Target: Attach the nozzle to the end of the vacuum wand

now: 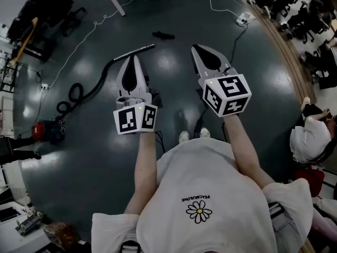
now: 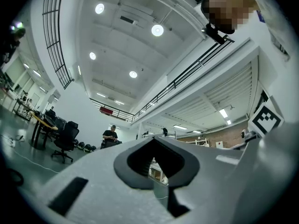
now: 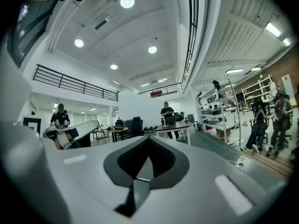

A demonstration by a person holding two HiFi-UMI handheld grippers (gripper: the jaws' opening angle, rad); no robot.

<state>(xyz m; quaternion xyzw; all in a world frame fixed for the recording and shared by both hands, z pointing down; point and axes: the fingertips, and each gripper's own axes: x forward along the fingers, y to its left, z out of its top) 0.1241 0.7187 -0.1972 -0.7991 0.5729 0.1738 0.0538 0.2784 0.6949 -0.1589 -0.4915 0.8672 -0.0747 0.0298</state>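
In the head view the silver vacuum wand (image 1: 135, 51) lies on the dark floor, and its black hose (image 1: 87, 91) curls left to the red vacuum body (image 1: 44, 131). A small black nozzle (image 1: 163, 35) lies apart, beyond the wand's end. My left gripper (image 1: 132, 58) is held high above the floor, shut and empty, and tilts slightly upward (image 2: 154, 140). My right gripper (image 1: 195, 48) hangs beside it, level, also shut with nothing in it (image 3: 148, 139). Neither gripper view shows the wand or the nozzle.
A white cable (image 1: 95, 22) runs across the floor to a power strip (image 1: 243, 19). Table legs (image 1: 114, 0) stand at the back. Office chairs (image 1: 295, 9) and a seated person in a white cap (image 1: 309, 139) are at the right. People work at desks (image 3: 173, 125) farther off.
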